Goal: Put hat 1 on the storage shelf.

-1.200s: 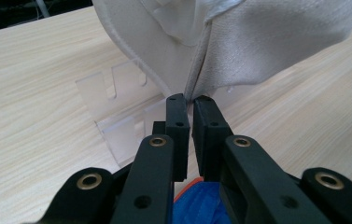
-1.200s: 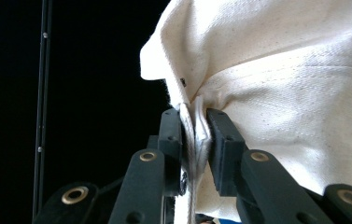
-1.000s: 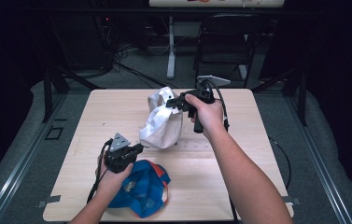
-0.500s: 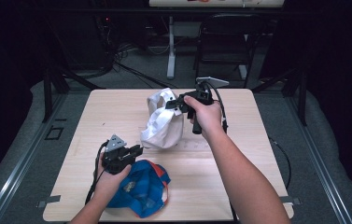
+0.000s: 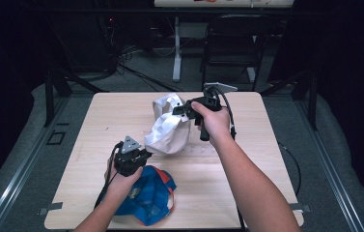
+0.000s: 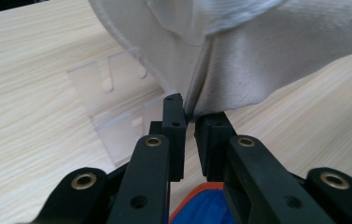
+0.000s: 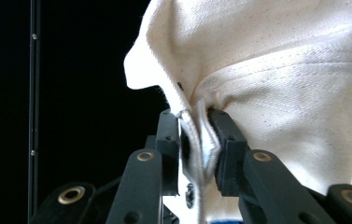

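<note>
A cream-white fabric cap (image 5: 169, 128) is held up off the wooden table (image 5: 247, 159) at its middle. My right gripper (image 5: 179, 110) is shut on the cap's upper edge; in the right gripper view the cap's seam (image 7: 199, 135) is pinched between the jaws of the right gripper (image 7: 197, 116). My left gripper (image 5: 141, 153) is at the cap's lower left corner. In the left gripper view the cap's hem (image 6: 239, 65) runs down into the narrow gap at the tips of the left gripper (image 6: 190, 112), which is shut on it.
A blue cap with orange trim (image 5: 150, 195) lies under my left hand near the front edge. A clear plastic insert (image 6: 117, 93) lies flat on the table beneath the white cap. A black chair (image 5: 232, 43) and stands are beyond the table's far edge.
My left gripper has shifted slightly right, onto the white cap's lower corner. The right gripper and the held cap have barely moved.
</note>
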The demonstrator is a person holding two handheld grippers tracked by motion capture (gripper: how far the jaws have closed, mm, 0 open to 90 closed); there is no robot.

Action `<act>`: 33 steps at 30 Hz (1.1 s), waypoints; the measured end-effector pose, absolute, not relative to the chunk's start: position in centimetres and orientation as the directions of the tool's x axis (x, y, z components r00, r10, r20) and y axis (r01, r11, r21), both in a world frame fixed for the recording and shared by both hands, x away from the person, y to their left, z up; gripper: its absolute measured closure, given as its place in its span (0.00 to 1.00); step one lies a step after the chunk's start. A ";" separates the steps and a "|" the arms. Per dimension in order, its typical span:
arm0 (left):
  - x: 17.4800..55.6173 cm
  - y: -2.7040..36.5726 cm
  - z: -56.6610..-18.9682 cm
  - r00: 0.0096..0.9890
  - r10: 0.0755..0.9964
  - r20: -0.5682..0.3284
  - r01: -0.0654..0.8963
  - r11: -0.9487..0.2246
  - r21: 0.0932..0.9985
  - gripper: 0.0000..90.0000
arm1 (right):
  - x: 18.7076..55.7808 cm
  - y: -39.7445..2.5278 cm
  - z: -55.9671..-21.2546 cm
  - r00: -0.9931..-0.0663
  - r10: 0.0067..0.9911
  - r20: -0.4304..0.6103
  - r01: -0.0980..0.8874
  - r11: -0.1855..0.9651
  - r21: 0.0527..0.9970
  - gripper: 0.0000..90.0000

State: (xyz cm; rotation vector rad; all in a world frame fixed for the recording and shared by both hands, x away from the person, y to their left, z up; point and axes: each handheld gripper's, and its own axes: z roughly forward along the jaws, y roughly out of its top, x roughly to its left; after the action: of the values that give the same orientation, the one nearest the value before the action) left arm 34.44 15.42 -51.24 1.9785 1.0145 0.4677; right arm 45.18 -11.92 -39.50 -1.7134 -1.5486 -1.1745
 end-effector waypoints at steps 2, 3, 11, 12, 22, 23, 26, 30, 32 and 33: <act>34.6 15.7 -51.2 0.610 0.791 -0.053 0.490 -0.323 0.810 0.93 | 45.1 -11.9 -39.6 -0.039 0.494 0.869 0.969 -0.195 0.154 0.83; 34.7 15.8 -51.3 0.616 0.785 -0.062 0.491 -0.321 0.810 0.93 | 45.1 -12.0 -39.7 -0.042 0.498 0.866 0.970 -0.189 0.156 0.83; 34.8 15.4 -52.4 0.639 0.768 -0.034 0.502 -0.383 0.775 0.95 | 45.1 -11.6 -40.1 -0.041 0.532 0.846 0.968 -0.187 0.165 0.81; 34.8 15.5 -52.4 0.638 0.768 -0.047 0.510 -0.377 0.773 0.95 | 45.1 -11.6 -40.2 -0.047 0.542 0.839 0.969 -0.179 0.170 0.81; 34.5 16.2 -52.0 0.609 0.788 -0.088 0.511 -0.305 0.804 0.81 | 44.6 -12.4 -39.8 -0.071 0.541 0.838 0.961 -0.188 0.202 0.73; 34.3 16.4 -52.0 0.612 0.785 -0.096 0.505 -0.295 0.811 0.79 | 44.5 -12.6 -39.7 -0.083 0.541 0.837 0.959 -0.185 0.215 0.72; 33.7 17.2 -51.6 0.612 0.787 -0.084 0.489 -0.293 0.821 0.73 | 43.7 -13.5 -39.3 -0.129 0.546 0.828 0.952 -0.166 0.257 0.70; 32.8 18.6 -51.6 0.604 0.790 -0.107 0.498 -0.269 0.824 0.68 | 42.5 -14.9 -38.7 -0.166 0.537 0.827 0.938 -0.174 0.301 0.68; 32.3 19.3 -51.7 0.600 0.792 -0.114 0.503 -0.263 0.823 0.66 | 41.7 -15.7 -38.6 -0.189 0.538 0.821 0.929 -0.173 0.327 0.65; 32.2 19.5 -51.7 0.596 0.794 -0.121 0.506 -0.254 0.824 0.66 | 41.1 -16.1 -38.5 -0.204 0.547 0.812 0.924 -0.167 0.345 0.64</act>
State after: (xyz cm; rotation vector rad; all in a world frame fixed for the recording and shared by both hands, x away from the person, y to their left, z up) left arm 32.17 19.50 -51.70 1.9214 1.0389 0.4013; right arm 41.14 -16.10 -38.53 -1.6749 -1.7174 -1.3270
